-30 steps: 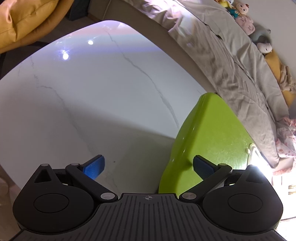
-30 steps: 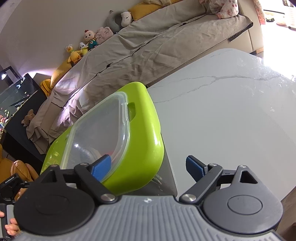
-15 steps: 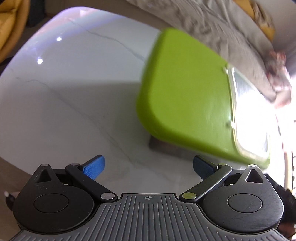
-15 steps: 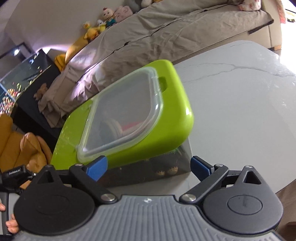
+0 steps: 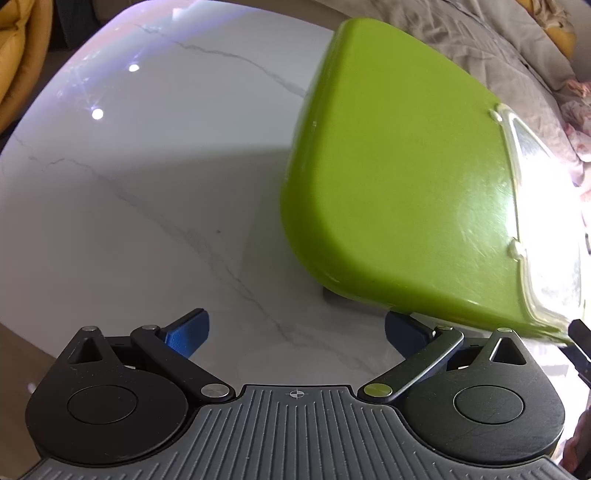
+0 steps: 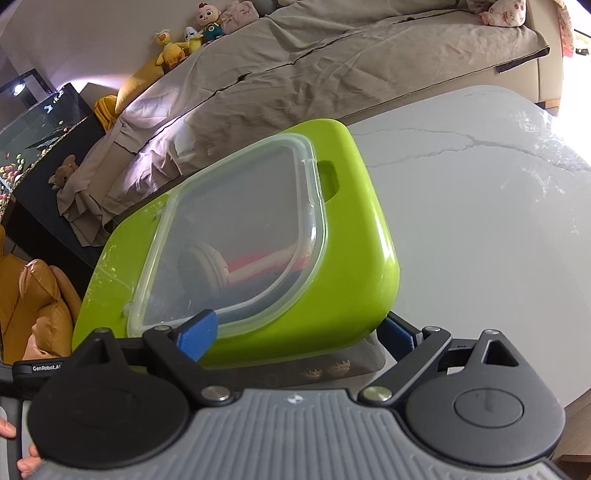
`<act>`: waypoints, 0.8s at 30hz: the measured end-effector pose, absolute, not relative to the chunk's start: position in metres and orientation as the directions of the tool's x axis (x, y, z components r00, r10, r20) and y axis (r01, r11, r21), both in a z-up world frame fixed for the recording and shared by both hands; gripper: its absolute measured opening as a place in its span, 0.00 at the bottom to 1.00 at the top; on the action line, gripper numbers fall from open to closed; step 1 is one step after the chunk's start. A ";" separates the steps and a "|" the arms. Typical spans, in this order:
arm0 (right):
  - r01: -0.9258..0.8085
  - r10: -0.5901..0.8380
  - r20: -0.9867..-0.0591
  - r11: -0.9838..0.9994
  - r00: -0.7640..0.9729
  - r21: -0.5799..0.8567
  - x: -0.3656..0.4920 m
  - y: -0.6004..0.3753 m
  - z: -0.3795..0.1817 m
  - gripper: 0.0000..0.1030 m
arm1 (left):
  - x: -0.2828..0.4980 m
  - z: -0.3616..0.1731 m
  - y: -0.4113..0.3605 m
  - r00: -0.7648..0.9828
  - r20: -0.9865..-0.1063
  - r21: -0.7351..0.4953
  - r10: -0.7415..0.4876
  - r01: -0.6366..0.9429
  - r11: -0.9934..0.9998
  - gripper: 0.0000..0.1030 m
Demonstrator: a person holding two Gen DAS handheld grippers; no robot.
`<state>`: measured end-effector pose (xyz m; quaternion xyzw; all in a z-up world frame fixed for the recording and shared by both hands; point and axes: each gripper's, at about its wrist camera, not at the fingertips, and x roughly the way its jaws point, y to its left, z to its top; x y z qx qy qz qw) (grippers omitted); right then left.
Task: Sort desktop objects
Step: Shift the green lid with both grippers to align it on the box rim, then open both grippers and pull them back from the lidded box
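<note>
A storage box with a lime-green lid [image 6: 343,258] and a clear window panel [image 6: 236,236] stands on the white marble table [image 6: 480,221]. Its dark translucent body [image 6: 332,363] shows under the lid, with objects dimly visible inside. My right gripper [image 6: 295,332] is open, its fingers straddling the near corner of the box. In the left wrist view the green lid [image 5: 399,184] fills the right side. My left gripper [image 5: 295,330] is open and empty, with its right finger [image 5: 406,330] under the lid's near edge.
A sofa under a grey-brown cover [image 6: 332,66] with plush toys [image 6: 207,18] runs behind the table. A fish tank [image 6: 33,125] and a tan cushion [image 6: 33,295] are at the left. The table edge [image 5: 22,332] is close at the left gripper's left.
Both grippers have swung around the box. The left view turned right so the lid now fills it. The right gripper moved closer over the box's near corner. Both stayed open.
</note>
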<state>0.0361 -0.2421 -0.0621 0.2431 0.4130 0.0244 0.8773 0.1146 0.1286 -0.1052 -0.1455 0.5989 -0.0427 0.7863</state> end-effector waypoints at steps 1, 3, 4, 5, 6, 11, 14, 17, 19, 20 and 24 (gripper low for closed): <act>0.153 0.256 -0.710 0.876 0.656 0.457 0.033 -0.243 -0.062 0.91 | 0.111 -0.105 0.129 0.275 -0.927 -0.290 -0.254 -0.096 0.952 1.00; 0.135 0.280 -0.695 0.868 0.662 0.478 0.021 -0.248 -0.059 0.94 | 0.104 -0.104 0.132 0.273 -0.922 -0.306 -0.274 -0.083 0.948 1.00; 0.138 0.274 -0.692 0.868 0.668 0.478 0.014 -0.253 -0.057 0.94 | 0.102 -0.104 0.136 0.276 -0.921 -0.310 -0.275 -0.090 0.946 1.00; 0.156 0.256 -0.692 0.867 0.675 0.473 0.008 -0.257 -0.056 0.95 | 0.099 -0.104 0.143 0.283 -0.920 -0.314 -0.271 -0.117 0.942 1.00; 0.181 0.236 -0.691 0.862 0.683 0.474 0.002 -0.264 -0.055 0.95 | 0.098 -0.105 0.150 0.293 -0.915 -0.332 -0.279 -0.147 0.932 1.00; 0.326 0.137 -0.647 0.774 0.750 0.542 -0.016 -0.303 -0.057 0.95 | 0.096 -0.105 0.182 0.332 -0.894 -0.399 -0.301 -0.287 0.871 1.00; 0.359 0.085 -0.589 0.719 0.804 0.595 -0.017 -0.319 -0.060 0.95 | 0.092 -0.100 0.187 0.348 -0.889 -0.404 -0.297 -0.294 0.866 1.00; 0.410 0.011 -0.619 0.740 0.786 0.534 0.003 -0.327 -0.071 0.86 | 0.089 -0.098 0.188 0.351 -0.887 -0.405 -0.299 -0.284 0.869 1.00; 0.387 0.069 -0.631 0.737 0.772 0.554 0.014 -0.325 -0.081 0.74 | 0.084 -0.096 0.186 0.351 -0.886 -0.408 -0.304 -0.277 0.870 1.00; 0.364 0.096 -0.626 0.741 0.774 0.565 0.017 -0.322 -0.083 0.72 | 0.084 -0.096 0.188 0.349 -0.887 -0.407 -0.303 -0.279 0.870 1.00; 0.298 0.093 -0.618 0.814 0.781 0.499 0.024 -0.297 -0.077 0.70 | 0.081 -0.099 0.195 0.344 -0.888 -0.414 -0.306 -0.305 0.858 1.00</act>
